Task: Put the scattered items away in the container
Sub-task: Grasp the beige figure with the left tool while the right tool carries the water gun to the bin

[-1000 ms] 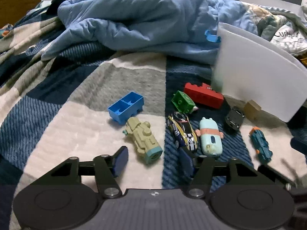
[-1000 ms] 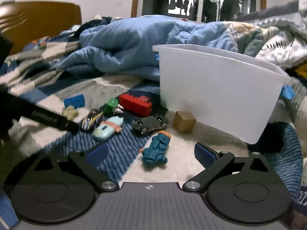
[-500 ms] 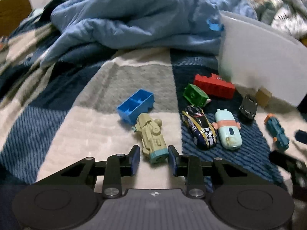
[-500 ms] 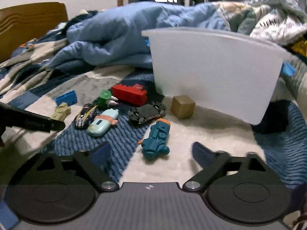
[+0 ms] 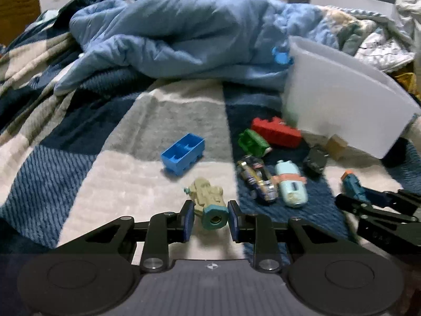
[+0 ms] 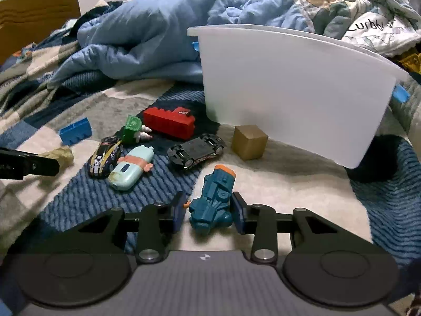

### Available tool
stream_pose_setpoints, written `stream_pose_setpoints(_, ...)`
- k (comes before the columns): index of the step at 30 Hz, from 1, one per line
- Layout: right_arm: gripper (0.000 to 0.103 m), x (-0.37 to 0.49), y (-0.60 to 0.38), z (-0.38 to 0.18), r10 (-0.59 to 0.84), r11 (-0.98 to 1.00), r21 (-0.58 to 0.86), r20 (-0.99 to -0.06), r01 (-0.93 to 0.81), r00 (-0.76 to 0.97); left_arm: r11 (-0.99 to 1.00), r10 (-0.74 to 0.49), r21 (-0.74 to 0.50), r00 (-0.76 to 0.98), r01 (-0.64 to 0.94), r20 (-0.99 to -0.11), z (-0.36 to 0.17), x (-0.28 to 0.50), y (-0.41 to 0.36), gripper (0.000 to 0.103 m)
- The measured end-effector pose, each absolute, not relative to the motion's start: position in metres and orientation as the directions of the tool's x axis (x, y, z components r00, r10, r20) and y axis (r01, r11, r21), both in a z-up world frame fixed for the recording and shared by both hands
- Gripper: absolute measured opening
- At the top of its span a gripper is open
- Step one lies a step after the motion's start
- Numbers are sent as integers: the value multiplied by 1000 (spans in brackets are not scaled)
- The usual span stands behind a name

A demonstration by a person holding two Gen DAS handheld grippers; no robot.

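Observation:
My left gripper [image 5: 210, 218] is shut on a beige toy vehicle with a teal end [image 5: 209, 201], low over the blanket. My right gripper [image 6: 208, 210] is shut around a teal toy vehicle with an orange tip [image 6: 214, 197] on the blanket. The white container [image 6: 289, 89] stands just beyond, upright; it also shows in the left wrist view [image 5: 342, 100]. Scattered toys lie between: a blue brick [image 5: 183, 154], a red brick [image 6: 169, 122], a green toy [image 6: 131, 129], a striped toy car [image 6: 105, 155], a mint toy [image 6: 130, 168], an overturned black car [image 6: 197, 151], a tan cube [image 6: 250, 142].
A rumpled light blue duvet [image 5: 184, 39] lies behind the toys. The checked blanket [image 5: 118, 144] covers the bed. A wooden headboard [image 6: 36, 13] is at far left. A blue clip [image 6: 400, 93] sits by the container's right side.
Both grippers have closed from wide open: the left onto the beige toy, the right onto the teal toy. Both moved forward to their toys.

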State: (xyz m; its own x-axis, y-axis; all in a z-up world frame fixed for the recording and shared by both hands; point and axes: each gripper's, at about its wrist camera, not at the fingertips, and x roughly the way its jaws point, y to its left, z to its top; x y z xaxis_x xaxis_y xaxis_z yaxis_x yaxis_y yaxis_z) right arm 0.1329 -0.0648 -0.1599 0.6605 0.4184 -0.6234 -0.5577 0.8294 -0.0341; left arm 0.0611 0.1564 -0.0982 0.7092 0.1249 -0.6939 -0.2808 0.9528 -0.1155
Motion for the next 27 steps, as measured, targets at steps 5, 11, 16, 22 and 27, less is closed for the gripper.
stream_pose_setpoints(5, 41, 129, -82, -149, 426, 843, -12, -596, -538, 681, 971, 96, -101, 741, -216, -665, -75, 61, 135, 30)
stream_pose_setpoints(11, 41, 129, -106, -129, 430, 860, 12, -557, -511, 711, 979, 69, -103, 760, -177, -647, -64, 62, 117, 30)
stream_pose_setpoints(16, 41, 130, -116, -119, 431, 866, 15, -530, -500, 730, 984, 59, -93, 773, -151, -631, -52, 66, 103, 30)
stream_pose_setpoints(22, 41, 137, -126, -104, 427, 876, 23, -501, -481, 753, 988, 37, -97, 805, -116, -592, -25, 85, 88, 30)
stream_pose_setpoints(27, 41, 146, -133, -84, 427, 881, 29, -480, -473, 766, 992, 16, -94, 842, -80, -540, 4, 105, 73, 30)
